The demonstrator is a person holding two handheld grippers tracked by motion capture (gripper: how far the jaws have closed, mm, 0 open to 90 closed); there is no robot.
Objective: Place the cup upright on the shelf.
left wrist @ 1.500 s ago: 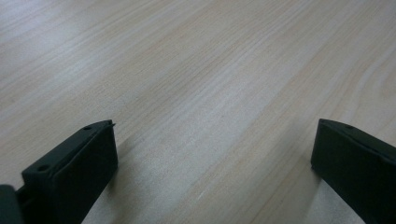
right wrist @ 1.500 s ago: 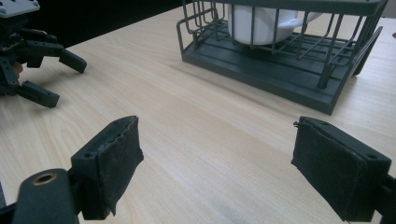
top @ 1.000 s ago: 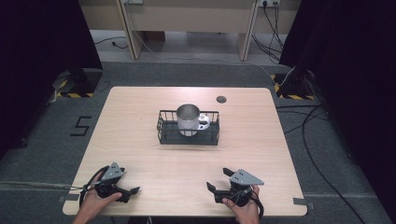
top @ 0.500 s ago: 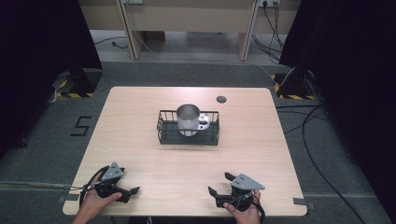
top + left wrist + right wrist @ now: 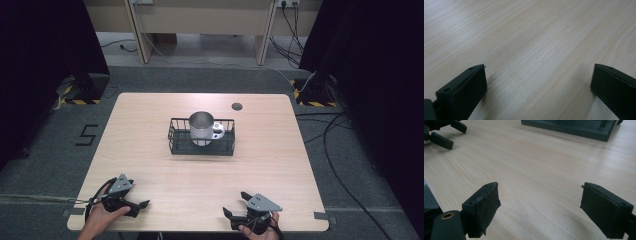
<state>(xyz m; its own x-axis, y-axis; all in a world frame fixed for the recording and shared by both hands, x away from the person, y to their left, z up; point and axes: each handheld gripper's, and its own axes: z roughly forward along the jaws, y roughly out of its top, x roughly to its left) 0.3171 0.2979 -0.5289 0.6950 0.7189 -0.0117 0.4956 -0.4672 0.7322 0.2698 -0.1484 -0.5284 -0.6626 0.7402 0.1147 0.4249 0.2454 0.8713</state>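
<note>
Near the bench's front edge, left gripper and right gripper rest with fingers released, empty.

We take this for a lab or test room set up for recording. We see 1 pale wooden table standing alone on grey carpet, with black curtains hung at both sides. Yellow-and-black hazard tape marks stand bases near the curtains, a "5" is marked on the floor, loose cables run across the carpet, and wall sockets sit above a beige panel.
</note>
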